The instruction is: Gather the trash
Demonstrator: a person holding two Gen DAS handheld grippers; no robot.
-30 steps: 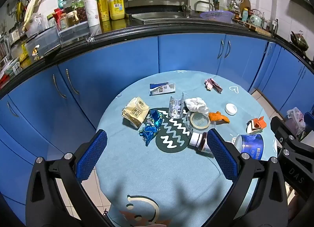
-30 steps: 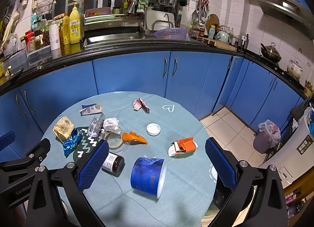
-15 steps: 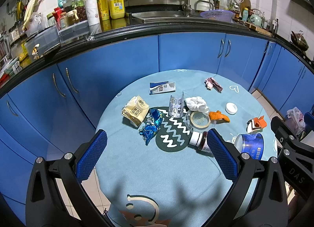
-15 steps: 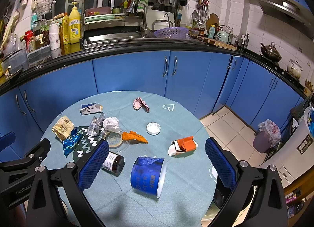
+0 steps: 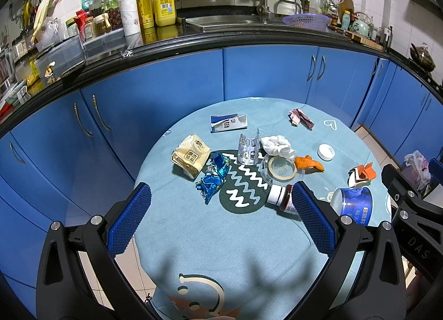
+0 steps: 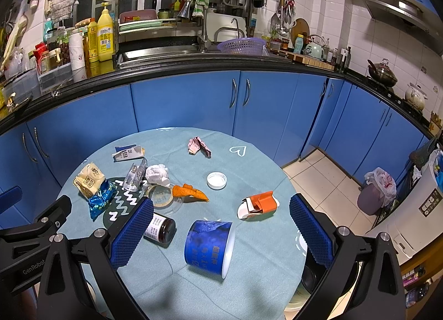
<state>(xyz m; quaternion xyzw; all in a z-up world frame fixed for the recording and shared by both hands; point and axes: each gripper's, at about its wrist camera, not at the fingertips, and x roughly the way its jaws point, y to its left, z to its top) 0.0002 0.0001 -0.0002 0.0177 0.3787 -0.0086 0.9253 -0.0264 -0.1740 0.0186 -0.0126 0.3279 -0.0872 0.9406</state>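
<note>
Trash lies scattered over the round tabletop (image 6: 257, 278), with a tipped blue cup (image 6: 209, 248) nearest, a dark jar (image 6: 160, 230) just left of it, wrappers farther back, and the left tool (image 5: 220, 221) and right tool (image 6: 221, 232) both hovering above, spread wide and empty.

A blue paper cup (image 6: 209, 245) lies tipped on its side between the right gripper's (image 6: 221, 234) spread fingers, with a dark jar (image 6: 160, 230) lying against the left finger. Ahead lie an orange-and-white carton (image 6: 259, 205), orange peel (image 6: 189, 192), a white lid (image 6: 216, 180), crumpled tissue (image 6: 157, 174) and a blue foil wrapper (image 6: 101, 199).
</note>
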